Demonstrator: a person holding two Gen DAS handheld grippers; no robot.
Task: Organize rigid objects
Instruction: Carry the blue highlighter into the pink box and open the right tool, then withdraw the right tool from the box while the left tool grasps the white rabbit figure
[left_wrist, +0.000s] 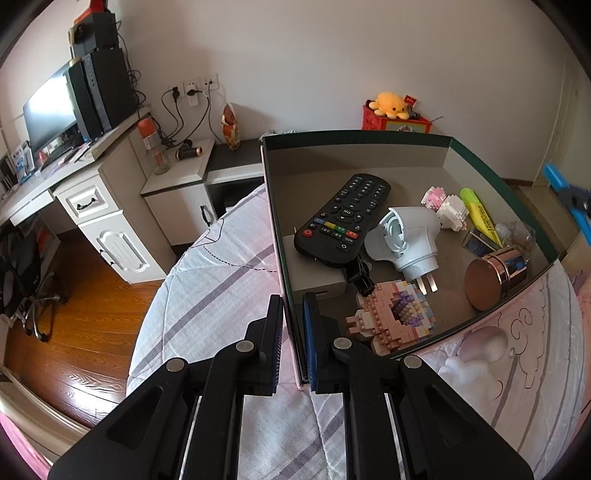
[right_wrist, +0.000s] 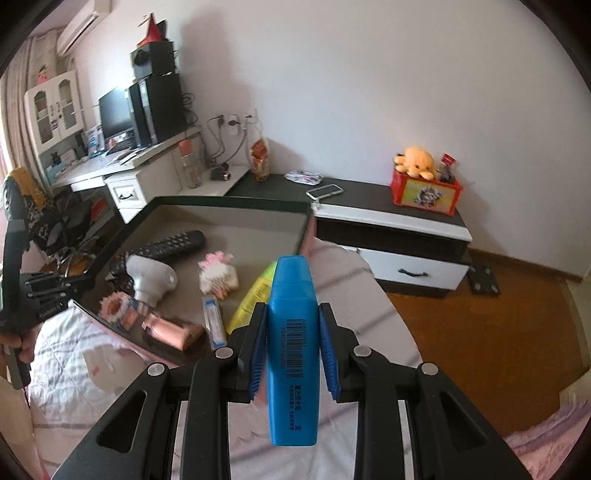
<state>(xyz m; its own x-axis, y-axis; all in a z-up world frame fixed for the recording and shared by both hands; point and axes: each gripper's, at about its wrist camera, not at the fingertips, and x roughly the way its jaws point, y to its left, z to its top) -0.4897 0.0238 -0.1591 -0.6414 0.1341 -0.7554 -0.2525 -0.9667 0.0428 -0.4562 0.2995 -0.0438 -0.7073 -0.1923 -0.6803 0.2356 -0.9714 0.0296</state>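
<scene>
Steadying the box (left_wrist: 448, 142) on the bed by pinching its near wall, the left hand-held gripper (left_wrist: 293, 332) frees the right hand-held gripper (right_wrist: 293, 347), clamped on a blue highlighter (right_wrist: 292, 332) just outside that box, to load it.

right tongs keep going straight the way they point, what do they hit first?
Probably the yellow highlighter lying in the box, just beyond the blue highlighter that the right tongs hold; depth is unclear.
</scene>
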